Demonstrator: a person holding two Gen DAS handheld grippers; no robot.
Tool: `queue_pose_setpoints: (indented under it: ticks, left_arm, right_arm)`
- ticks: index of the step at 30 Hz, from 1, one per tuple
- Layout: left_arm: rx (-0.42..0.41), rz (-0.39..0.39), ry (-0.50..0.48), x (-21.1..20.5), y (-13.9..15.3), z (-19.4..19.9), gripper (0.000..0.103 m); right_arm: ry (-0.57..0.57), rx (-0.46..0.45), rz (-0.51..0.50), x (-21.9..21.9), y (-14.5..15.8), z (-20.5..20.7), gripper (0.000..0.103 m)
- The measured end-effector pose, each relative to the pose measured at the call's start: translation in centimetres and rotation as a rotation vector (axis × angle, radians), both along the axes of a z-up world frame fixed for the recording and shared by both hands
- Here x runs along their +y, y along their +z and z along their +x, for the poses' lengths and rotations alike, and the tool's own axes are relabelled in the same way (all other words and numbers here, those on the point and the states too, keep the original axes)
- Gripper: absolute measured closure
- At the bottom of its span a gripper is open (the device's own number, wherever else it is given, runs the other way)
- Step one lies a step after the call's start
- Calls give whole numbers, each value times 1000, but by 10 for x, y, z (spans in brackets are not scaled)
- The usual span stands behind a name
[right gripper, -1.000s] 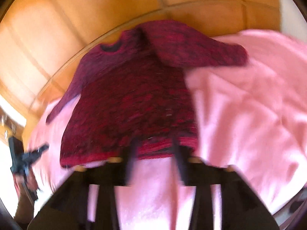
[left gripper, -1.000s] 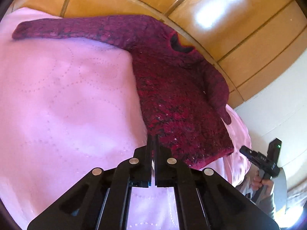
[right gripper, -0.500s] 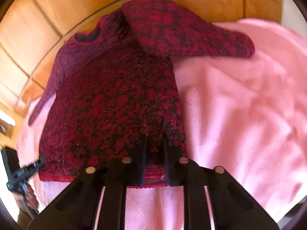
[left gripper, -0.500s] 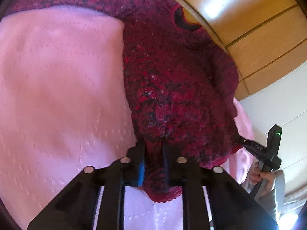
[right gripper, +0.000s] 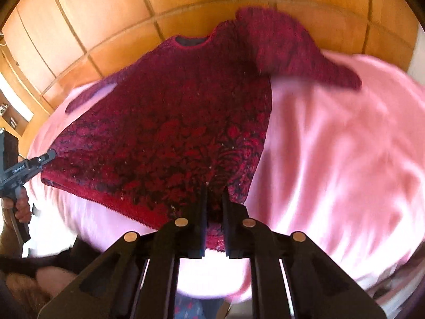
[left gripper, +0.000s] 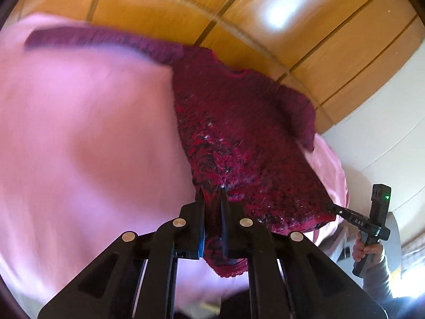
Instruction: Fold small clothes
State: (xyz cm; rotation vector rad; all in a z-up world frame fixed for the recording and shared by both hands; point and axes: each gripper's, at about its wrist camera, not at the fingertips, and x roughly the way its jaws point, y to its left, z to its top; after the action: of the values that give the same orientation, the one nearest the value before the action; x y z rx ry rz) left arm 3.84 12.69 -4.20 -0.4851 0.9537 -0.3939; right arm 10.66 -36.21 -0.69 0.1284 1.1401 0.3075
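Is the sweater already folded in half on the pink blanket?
No, the sweater lies spread open, both sleeves out, on the pink blanket.

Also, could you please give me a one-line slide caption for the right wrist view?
Right gripper shut on the hem of a red sweater spread on a pink blanket, left gripper at the other corner.

Only one bit of lettering is legible: white capitals "DAS" on the black arm of the right gripper, seen from the left wrist view. A pale word runs along the left gripper in the right wrist view, but it's too blurred to read.
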Motion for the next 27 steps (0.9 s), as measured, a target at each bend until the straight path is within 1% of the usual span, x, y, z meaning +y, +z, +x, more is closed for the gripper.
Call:
queue_pose_setpoints:
  ticks: [1,3,4,5,7,8,9,10,11,12,13,15,16,17,18,19,21,22,25,27]
  left_arm:
    - [22,15,9,-2,-8,-11,95]
    - [74,-15,28,2,-21,-24,95]
    - [87,-5,37,2,-26,-30,95]
    - [91,26,48,-1,-28,-33,95]
    - [104,55,31,-7,-30,-29,93]
    - [86,97,22,-13,-25,-24,90]
    - [64,137,24,-17,-19,-20,89]
    - [27,180,35,-21,-11,-13,87]
    - [-4,210,45,-21,-7,-9,82]
    - [-48,241,63,-22,0,-4,72]
    - [-74,249,77,-23,4,-1,59]
    - [-127,213,108,-28,16,17,51]
    - [-138,198,108,-29,20,23,51]
    - [-157,193,102,-36,24,32,51]
    - [-180,205,102,-45,26,41,51]
    - [-198,219,95,-54,27,49,51]
    - [-211,232,58,-65,25,57,51]
    - [-214,245,41,-74,22,65,51]
    - [-190,303,-13,-92,5,84,51]
    - [-159,331,-26,-94,-8,87,51]
  right_arm:
    - [-6,21,14,-2,-4,-15,95]
    - [-20,78,40,-5,-17,-36,95]
    - [-14,95,35,-3,-22,-42,95]
    - [-6,111,24,-2,-27,-47,95]
    - [-5,139,19,-1,-36,-51,95]
    - [1,137,23,-2,-35,-48,94]
    - [7,134,36,-2,-33,-44,92]
    - [15,125,64,-3,-27,-37,84]
    - [13,113,70,-5,-24,-34,69]
    - [0,83,68,-8,-18,-31,58]
    - [-34,43,82,-14,-11,-22,45]
    - [-103,0,159,-26,-5,-4,42]
    - [-140,-10,203,-34,-5,4,36]
    - [-206,-26,264,-45,-6,17,34]
    - [-252,-35,305,-54,-7,27,34]
    - [-328,-46,364,-66,-11,43,34]
    - [-487,-70,477,-98,-23,71,33]
    - [-546,-75,529,-111,-28,80,31]
    - [-710,-84,685,-150,-50,113,31]
    - [-790,-88,743,-169,-64,135,31]
